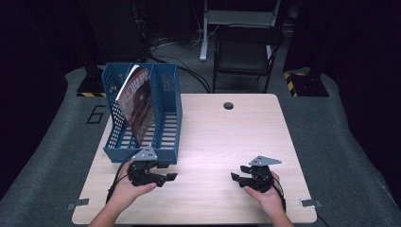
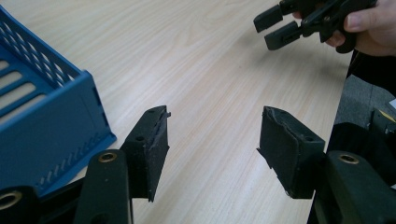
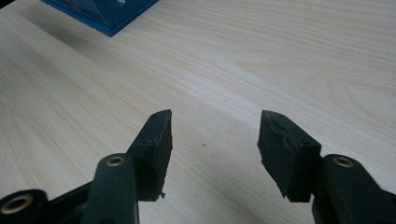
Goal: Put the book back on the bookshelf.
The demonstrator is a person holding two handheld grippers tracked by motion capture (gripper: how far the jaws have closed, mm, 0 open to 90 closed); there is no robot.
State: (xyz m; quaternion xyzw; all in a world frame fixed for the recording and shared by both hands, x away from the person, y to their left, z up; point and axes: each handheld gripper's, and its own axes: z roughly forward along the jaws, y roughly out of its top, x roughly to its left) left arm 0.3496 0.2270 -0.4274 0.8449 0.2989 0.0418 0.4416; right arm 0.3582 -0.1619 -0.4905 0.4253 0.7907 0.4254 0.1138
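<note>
Wooden table [image 1: 222, 142], magazine [image 1: 138, 101] lettering unreadable

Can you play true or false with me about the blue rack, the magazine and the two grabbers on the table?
1. A magazine leans inside the blue rack. True.
2. The left hand-held gripper is squeezing the magazine. False: its jaws stand apart with only bare table between them.
3. The right hand-held gripper holds nothing. True.
4. The rack sits on the person's right side of the table. False: it sits on the left, close to the left hand-held gripper.
5. The table top is light wood. True.
</note>
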